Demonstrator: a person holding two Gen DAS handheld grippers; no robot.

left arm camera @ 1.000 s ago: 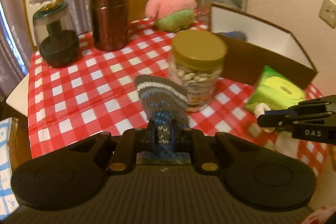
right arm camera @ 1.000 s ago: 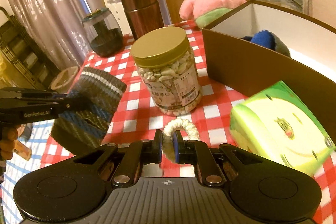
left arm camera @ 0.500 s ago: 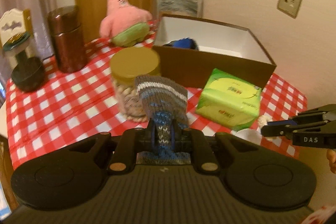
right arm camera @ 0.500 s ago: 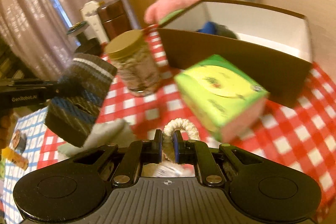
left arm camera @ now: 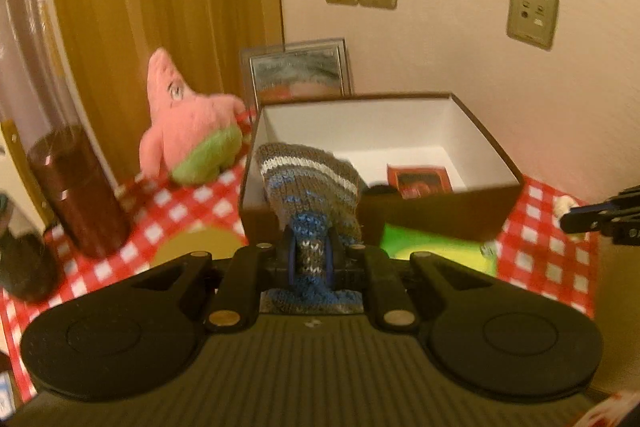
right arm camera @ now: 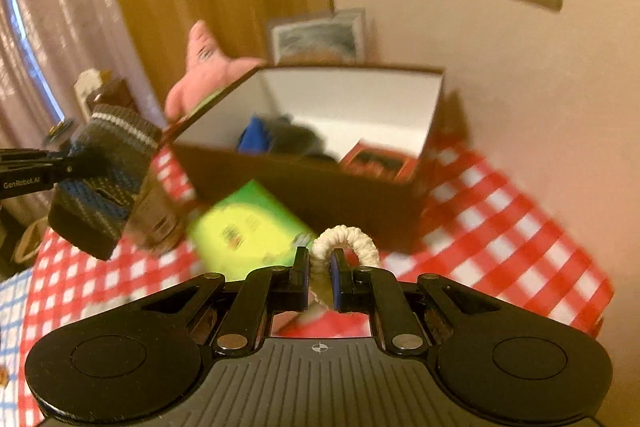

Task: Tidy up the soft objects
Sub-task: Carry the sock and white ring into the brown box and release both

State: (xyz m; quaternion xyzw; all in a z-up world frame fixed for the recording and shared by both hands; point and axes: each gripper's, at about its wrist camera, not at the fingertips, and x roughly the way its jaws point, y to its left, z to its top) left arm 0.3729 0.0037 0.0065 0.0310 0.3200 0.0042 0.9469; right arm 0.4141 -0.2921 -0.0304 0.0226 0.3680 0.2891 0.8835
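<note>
Both grippers have swung w/ their loads from over the nut jar toward the open brown box (left arm camera: 440, 203), which now fills both views. Left gripper (left arm camera: 310, 259) has its jaws pinching the striped knit sock (left arm camera: 308, 183), hanging at the box's near-left corner. Right gripper (right arm camera: 319, 279) has its jaws clamped on the cream scrunchie (right arm camera: 352, 239), short of the front wall, above the green tissue pack (right arm camera: 244, 231). Drop-off looks next; pink starfish plush (left arm camera: 188, 131) waits on the desk.

A table under a red-and-white checked cloth (left arm camera: 552, 251) carries everything. At the centre stands an open brown box (left arm camera: 440, 211) with a white inside; a green tissue pack (right arm camera: 248, 231) lies in front of it. A pink starfish plush (left arm camera: 188, 135) sits centre left, a dark brown canister (left arm camera: 76, 191) stands far left, and a framed picture (left arm camera: 298, 73) leans behind the box.
</note>
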